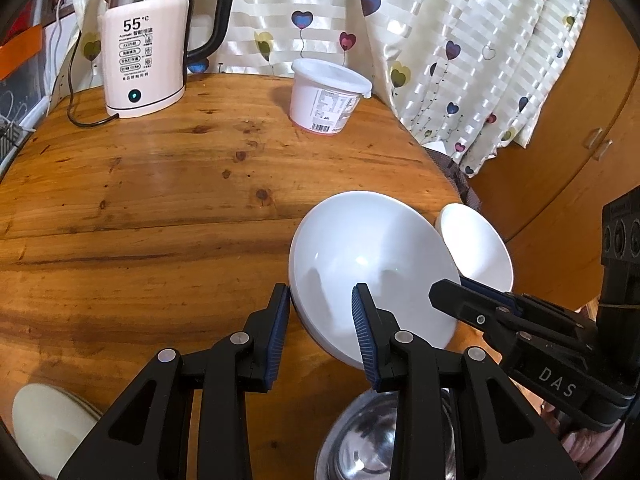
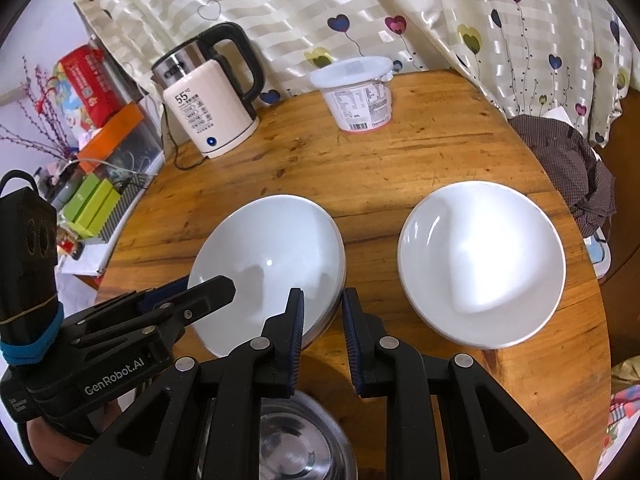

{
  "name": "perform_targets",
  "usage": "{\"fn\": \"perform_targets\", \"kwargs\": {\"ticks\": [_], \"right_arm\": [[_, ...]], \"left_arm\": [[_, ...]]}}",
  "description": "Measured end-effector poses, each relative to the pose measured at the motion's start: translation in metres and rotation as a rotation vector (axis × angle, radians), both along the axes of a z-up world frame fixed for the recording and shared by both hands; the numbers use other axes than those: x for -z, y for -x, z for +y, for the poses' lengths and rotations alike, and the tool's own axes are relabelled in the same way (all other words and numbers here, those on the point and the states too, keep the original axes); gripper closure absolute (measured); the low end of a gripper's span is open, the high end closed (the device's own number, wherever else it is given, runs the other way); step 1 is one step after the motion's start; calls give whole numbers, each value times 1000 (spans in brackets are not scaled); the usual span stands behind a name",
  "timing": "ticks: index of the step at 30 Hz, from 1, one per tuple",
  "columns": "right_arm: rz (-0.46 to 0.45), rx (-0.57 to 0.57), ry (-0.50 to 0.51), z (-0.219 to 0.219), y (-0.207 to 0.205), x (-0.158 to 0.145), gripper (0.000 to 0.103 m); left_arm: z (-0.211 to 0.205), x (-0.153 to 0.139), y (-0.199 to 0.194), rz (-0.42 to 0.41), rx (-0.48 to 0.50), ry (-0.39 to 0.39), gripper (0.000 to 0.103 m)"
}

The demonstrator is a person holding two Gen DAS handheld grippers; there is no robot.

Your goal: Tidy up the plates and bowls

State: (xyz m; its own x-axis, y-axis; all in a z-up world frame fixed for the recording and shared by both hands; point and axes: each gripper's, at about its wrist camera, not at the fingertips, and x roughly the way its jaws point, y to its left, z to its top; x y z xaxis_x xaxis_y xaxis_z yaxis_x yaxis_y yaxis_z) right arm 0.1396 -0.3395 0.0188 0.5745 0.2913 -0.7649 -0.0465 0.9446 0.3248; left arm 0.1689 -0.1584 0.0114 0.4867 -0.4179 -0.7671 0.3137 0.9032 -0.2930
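A large white bowl [image 1: 372, 264] [image 2: 268, 256] sits on the round wooden table [image 1: 160, 200]. My left gripper [image 1: 320, 320] is open, its jaws straddling the bowl's left rim. My right gripper [image 2: 322, 320] is open, straddling the same bowl's right rim; it also shows in the left wrist view [image 1: 452, 292]. A second white bowl [image 2: 480, 260] [image 1: 476, 248] sits to the right of the first. A steel bowl [image 1: 380, 440] [image 2: 296, 440] lies below both grippers at the near edge. A cream dish [image 1: 48, 420] shows at the lower left.
An electric kettle [image 1: 144, 40] [image 2: 212, 100] with its cord stands at the back left. A white lidded tub [image 1: 328, 96] [image 2: 356, 92] stands at the back middle. A curtain hangs behind. A dark cloth [image 2: 568, 160] lies off the right edge.
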Motion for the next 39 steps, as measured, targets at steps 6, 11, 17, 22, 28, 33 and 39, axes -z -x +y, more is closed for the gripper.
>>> {"fn": "perform_targets", "kwargs": {"ticks": [6, 11, 17, 22, 28, 33, 39], "right_arm": [[-17, -4, 1, 2, 11, -9, 84], [-33, -4, 2, 3, 21, -17, 84], [-48, -2, 3, 4, 35, -23, 84], [-51, -2, 1, 4, 46, -26, 84], [-56, -1, -1, 4, 61, -29, 84], [-54, -2, -4, 4, 73, -29, 84], [-35, -6, -7, 5, 89, -24, 84]], "left_arm": [[3, -10, 12, -18, 1, 4, 69], [4, -18, 23, -29, 3, 4, 69], [6, -24, 39, -41, 7, 3, 69], [6, -25, 50, -43, 9, 1, 69], [6, -27, 65, -45, 17, -6, 69], [4, -28, 77, -42, 25, -9, 69], [5, -25, 91, -32, 28, -13, 69]]}}
